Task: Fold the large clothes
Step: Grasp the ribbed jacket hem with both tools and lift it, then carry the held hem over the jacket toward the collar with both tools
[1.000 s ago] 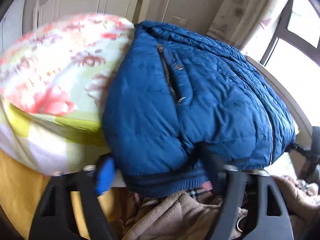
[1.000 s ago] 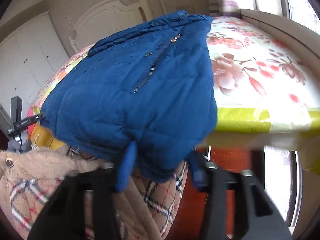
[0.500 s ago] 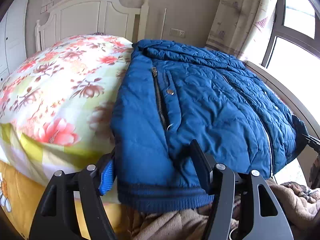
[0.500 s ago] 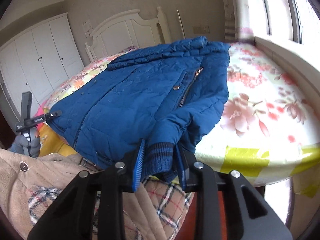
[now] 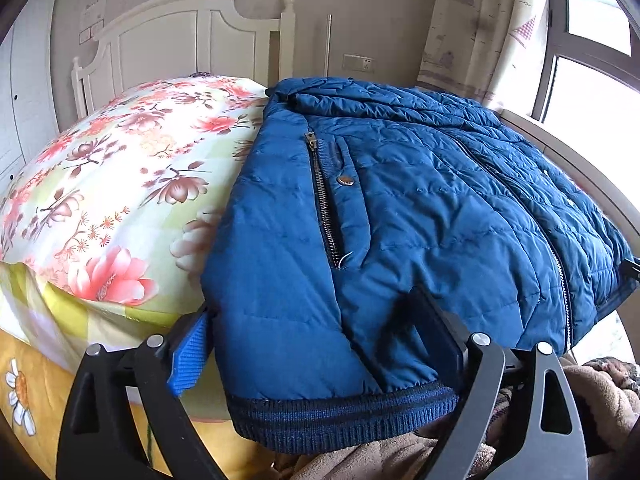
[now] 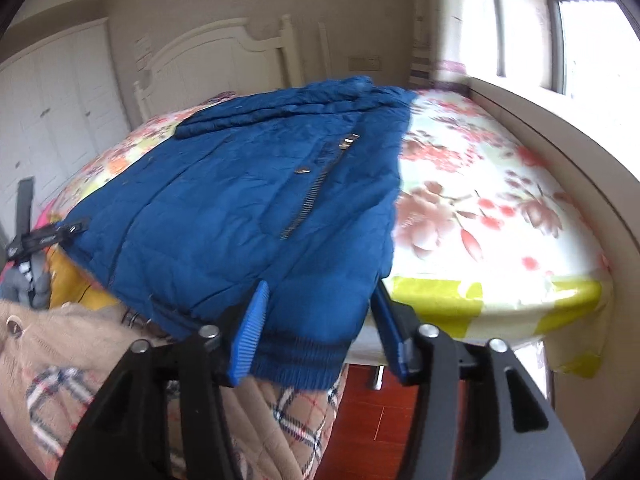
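Note:
A blue quilted jacket (image 5: pixel 420 216) lies spread on the floral bed, its ribbed hem hanging over the near edge. My left gripper (image 5: pixel 320 344) stands open around the hem's left corner, jaws wide apart with the cloth between them. In the right wrist view the jacket (image 6: pixel 248 200) shows again. My right gripper (image 6: pixel 320 328) is open around the hem's right corner; the ribbed band (image 6: pixel 304 356) sits loosely between its blue pads (image 6: pixel 248 332).
The floral bedsheet (image 5: pixel 112 184) covers the bed, with a white headboard (image 5: pixel 180 36) behind. A beige plaid-lined coat (image 6: pixel 80 360) lies below the bed edge. A window ledge (image 6: pixel 560 132) runs along the right. The red wooden floor (image 6: pixel 360 432) shows below.
Both grippers rose and drew back with the hem, flattening the jacket on the bed. The right gripper, pinched on the ribbed band half a second ago, has opened wider.

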A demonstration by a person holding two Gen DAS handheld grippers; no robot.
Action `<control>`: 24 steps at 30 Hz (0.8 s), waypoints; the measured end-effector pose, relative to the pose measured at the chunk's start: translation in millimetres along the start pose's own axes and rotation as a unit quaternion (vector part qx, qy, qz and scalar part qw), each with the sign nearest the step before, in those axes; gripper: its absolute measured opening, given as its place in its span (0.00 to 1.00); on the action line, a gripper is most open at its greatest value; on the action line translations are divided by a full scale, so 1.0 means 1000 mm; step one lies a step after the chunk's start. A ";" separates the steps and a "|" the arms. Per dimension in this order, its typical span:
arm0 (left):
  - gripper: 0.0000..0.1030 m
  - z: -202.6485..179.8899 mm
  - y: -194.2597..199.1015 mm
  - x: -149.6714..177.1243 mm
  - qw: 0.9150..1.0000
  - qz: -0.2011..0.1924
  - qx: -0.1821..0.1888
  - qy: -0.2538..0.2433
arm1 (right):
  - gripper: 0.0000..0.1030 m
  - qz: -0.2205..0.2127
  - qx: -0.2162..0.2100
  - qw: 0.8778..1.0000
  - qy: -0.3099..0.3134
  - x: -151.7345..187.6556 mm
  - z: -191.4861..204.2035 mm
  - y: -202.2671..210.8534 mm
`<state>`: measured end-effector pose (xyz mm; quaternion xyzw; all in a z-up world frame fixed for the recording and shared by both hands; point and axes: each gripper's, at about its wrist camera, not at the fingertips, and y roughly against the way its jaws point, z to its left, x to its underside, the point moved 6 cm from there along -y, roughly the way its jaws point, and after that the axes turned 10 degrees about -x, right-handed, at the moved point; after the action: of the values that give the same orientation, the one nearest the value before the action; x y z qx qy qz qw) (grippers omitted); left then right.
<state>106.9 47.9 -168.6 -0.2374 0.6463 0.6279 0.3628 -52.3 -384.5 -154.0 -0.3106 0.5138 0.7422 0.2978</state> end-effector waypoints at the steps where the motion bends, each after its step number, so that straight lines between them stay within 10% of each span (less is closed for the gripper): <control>1: 0.83 0.000 0.000 0.000 1.000 -0.001 0.000 -0.001 | 0.56 0.000 -0.008 1.000 -0.010 0.002 -0.002 -0.003; 8: 0.71 -0.007 0.005 0.004 1.000 0.001 0.014 -0.015 | 0.41 0.004 -0.017 1.000 0.022 0.004 0.011 -0.012; 14: 0.24 0.002 0.019 -0.002 0.999 -0.019 0.030 -0.001 | 0.16 -0.012 -0.019 0.999 0.026 0.001 0.010 -0.013; 24: 0.16 0.053 0.142 -0.022 0.981 -0.102 0.119 0.110 | 0.15 -0.119 -0.199 0.972 0.038 -0.018 0.060 0.094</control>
<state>21.1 110.4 -58.4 -0.3252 0.7247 0.4762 0.3772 -121.8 -358.0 -69.0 -0.4502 0.3258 0.7767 0.2964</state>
